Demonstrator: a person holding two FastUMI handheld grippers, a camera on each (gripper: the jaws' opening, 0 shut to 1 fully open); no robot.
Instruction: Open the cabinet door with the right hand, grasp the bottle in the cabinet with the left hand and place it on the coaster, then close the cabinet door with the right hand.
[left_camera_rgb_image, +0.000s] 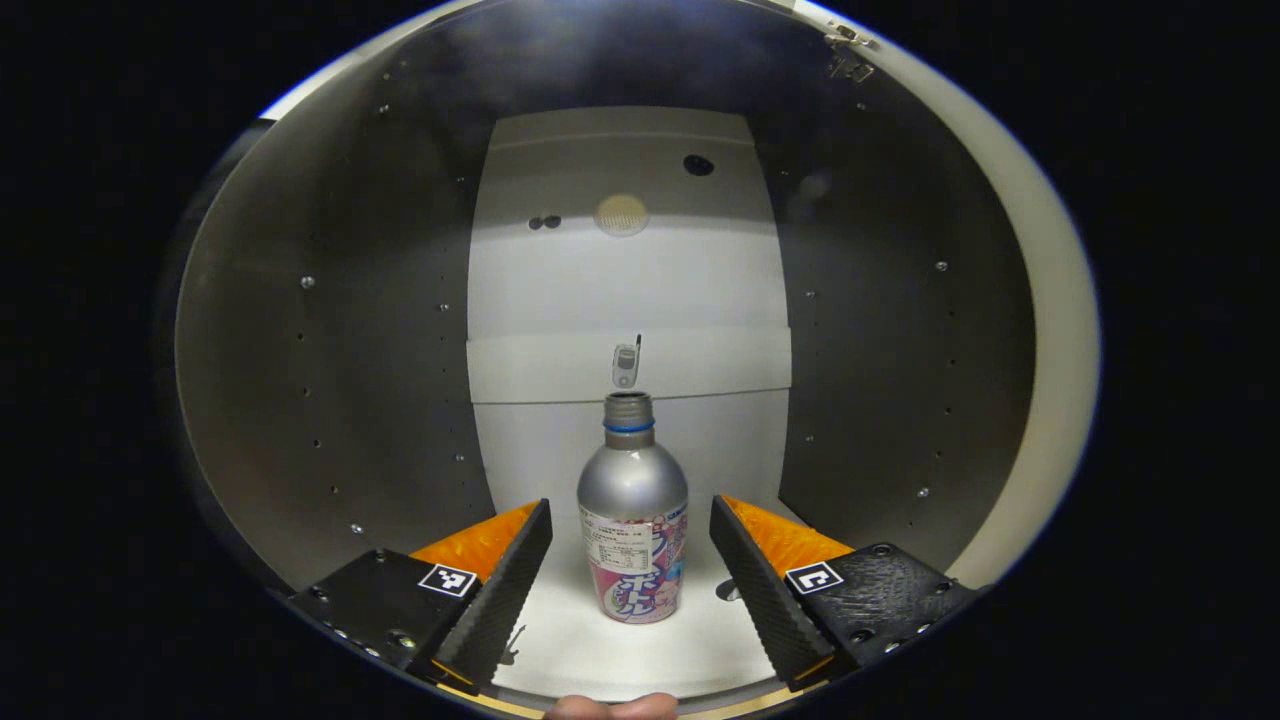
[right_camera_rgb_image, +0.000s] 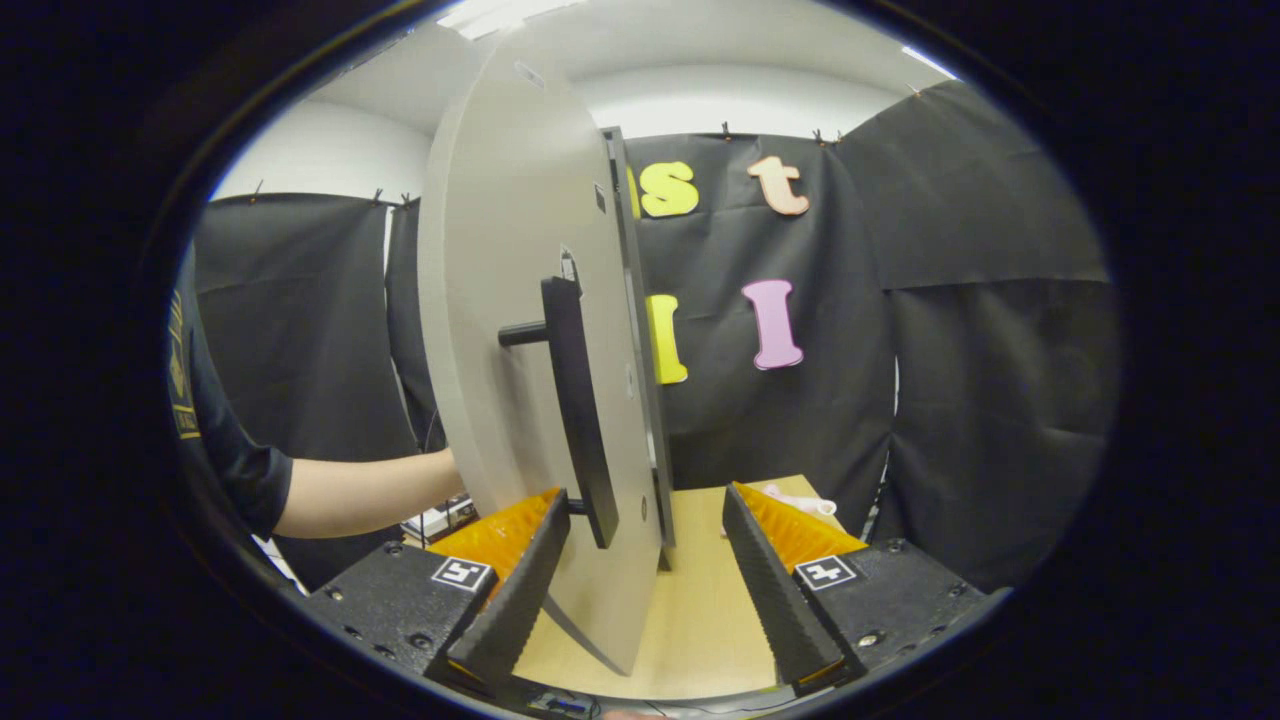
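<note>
**Bottle framed between spread fingers, door edge between the other pair**

The bottle (left_camera_rgb_image: 632, 510) stands upright on the cabinet floor (left_camera_rgb_image: 640, 650), capless, midway between the left gripper (left_camera_rgb_image: 631, 565) fingers, which are spread wide with a gap on each side and touch nothing. Past the bottle rises the pale back panel (left_camera_rgb_image: 630, 290), dark side walls flanking it.

The right gripper (right_camera_rgb_image: 646, 570) is also parted, straddling the edge of the swung-out cabinet door (right_camera_rgb_image: 520, 330); the dark handle (right_camera_rgb_image: 578, 410) hangs just by its left finger. Contact cannot be judged. A person's arm (right_camera_rgb_image: 370, 492) reaches behind the door.
</note>
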